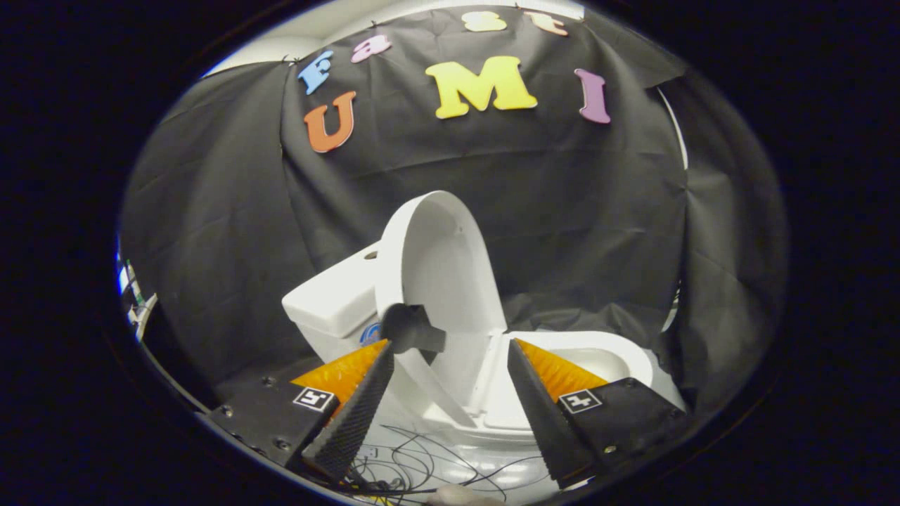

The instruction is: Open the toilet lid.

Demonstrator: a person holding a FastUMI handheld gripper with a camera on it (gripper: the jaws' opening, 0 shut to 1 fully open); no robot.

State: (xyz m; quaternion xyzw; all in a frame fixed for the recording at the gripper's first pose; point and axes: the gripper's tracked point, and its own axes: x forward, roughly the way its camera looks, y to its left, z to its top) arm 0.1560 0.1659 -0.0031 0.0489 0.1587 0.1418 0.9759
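A white toilet stands just ahead of my fingers, against the black cloth wall. Its lid (439, 260) is raised and stands nearly upright, with the inner face turned toward the seat. The tank (330, 302) is behind the lid, beyond my left finger. The seat and bowl (605, 355) lie beyond my right finger. My gripper (451, 344) is open, fingers wide apart, and the lid's lower part and hinge show in the gap. A dark shape (413, 328) sits at the left fingertip against the lid's edge; I cannot tell if it touches.
Thin dark cables (422, 464) lie tangled on the shiny floor under the fingers, in front of the toilet's base. Black cloth (211, 232) closes the booth behind and to both sides of the toilet.
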